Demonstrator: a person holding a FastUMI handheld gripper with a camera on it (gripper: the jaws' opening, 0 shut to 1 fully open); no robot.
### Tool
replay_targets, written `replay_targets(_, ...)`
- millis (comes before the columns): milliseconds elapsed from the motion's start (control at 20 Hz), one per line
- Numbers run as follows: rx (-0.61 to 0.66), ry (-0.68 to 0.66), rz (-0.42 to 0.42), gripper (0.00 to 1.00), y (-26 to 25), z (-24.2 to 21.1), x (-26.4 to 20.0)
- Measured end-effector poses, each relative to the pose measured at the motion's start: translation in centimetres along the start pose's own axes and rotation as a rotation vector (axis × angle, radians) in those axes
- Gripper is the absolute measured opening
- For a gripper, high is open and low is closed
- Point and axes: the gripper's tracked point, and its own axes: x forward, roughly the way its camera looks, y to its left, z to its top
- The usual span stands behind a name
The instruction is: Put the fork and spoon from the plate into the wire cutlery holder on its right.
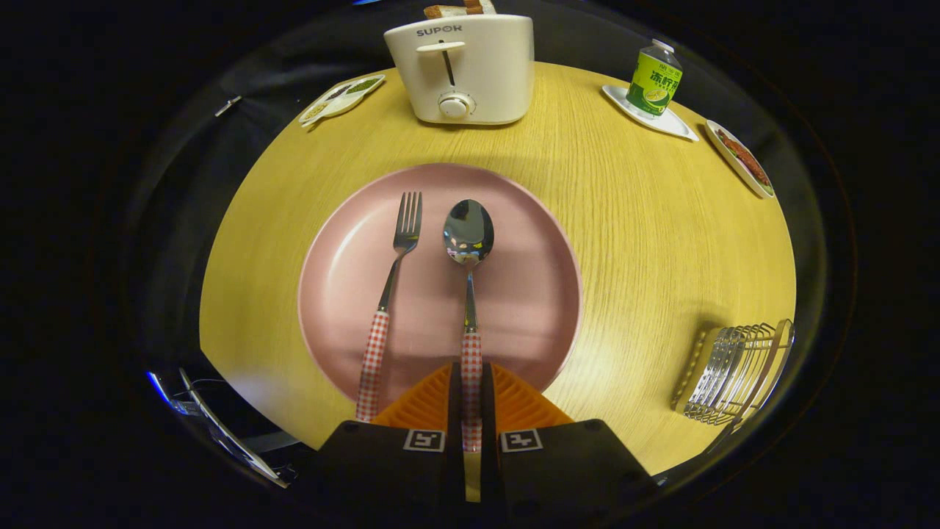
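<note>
A pink plate (529, 242) lies on the round wooden table just ahead of my fingers. On it lie a fork (389, 286) and a spoon (468, 242), both with red-checked handles, bowl and tines pointing away from me. My gripper (471, 382) is shut on the spoon's checked handle, which runs between the two fingers at the plate's near rim. The fork lies free, a little left of the fingers. The wire cutlery holder (734, 371) stands on the table to the right of the plate, near the table's edge.
A white toaster (463, 70) with bread in it stands beyond the plate. A green bottle (653, 79) sits on a small white dish at the far right, beside a dish of food (742, 158). A divided dish (341, 98) lies far left.
</note>
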Motion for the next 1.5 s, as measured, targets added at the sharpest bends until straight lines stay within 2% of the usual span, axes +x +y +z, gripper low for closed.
replay_targets(50,-0.008,-0.007,0.03,0.12,0.4,0.0,-0.6)
replay_targets(400,-0.019,-0.046,0.098,0.1,0.1,0.2,-3.2)
replay_targets(800,-0.04,-0.072,0.138,0.1,-4.1,0.0,-11.3)
replay_targets(1150,-0.08,0.023,0.091,0.1,-12.4,-2.8,-17.0)
replay_targets(1500,-0.153,0.213,0.024,0.1,-19.9,-7.4,-20.1)
